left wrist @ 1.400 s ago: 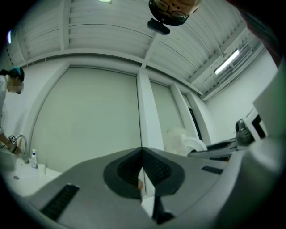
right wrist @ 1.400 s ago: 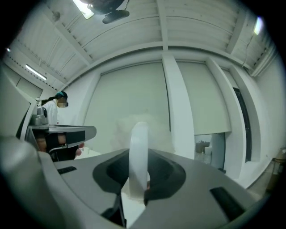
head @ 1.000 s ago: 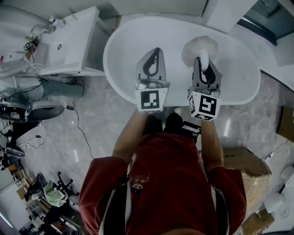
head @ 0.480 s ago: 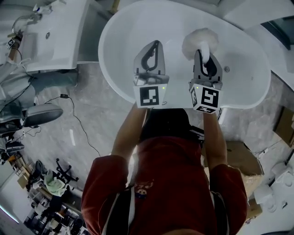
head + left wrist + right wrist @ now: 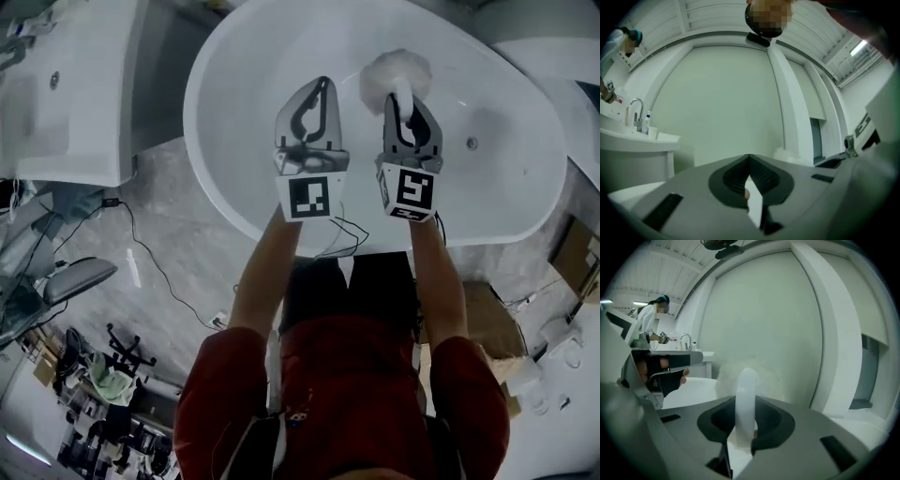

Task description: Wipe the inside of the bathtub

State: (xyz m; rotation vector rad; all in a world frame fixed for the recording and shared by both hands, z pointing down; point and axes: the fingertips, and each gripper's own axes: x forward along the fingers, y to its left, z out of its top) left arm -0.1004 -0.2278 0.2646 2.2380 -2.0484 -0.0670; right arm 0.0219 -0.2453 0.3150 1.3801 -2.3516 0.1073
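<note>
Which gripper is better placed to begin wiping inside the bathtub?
Right. The right gripper is shut on the handle of the fluffy white duster, above the bathtub; the left gripper is shut and empty.

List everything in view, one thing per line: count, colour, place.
Bathtub: one, white, top centre of the head view.
Drain: one, metallic, bathtub floor, toward its right end.
Fluffy duster: one, white, over the bathtub's inside.
Washbasin: one, white, left of the bathtub.
Cable: one, black, grey floor left of the person.
Cardboard box: one, brown, right edge.
Person: red top, arms forward.
Left gripper: grey, shut, empty.
Right gripper: grey, shut on the duster's handle.
</note>
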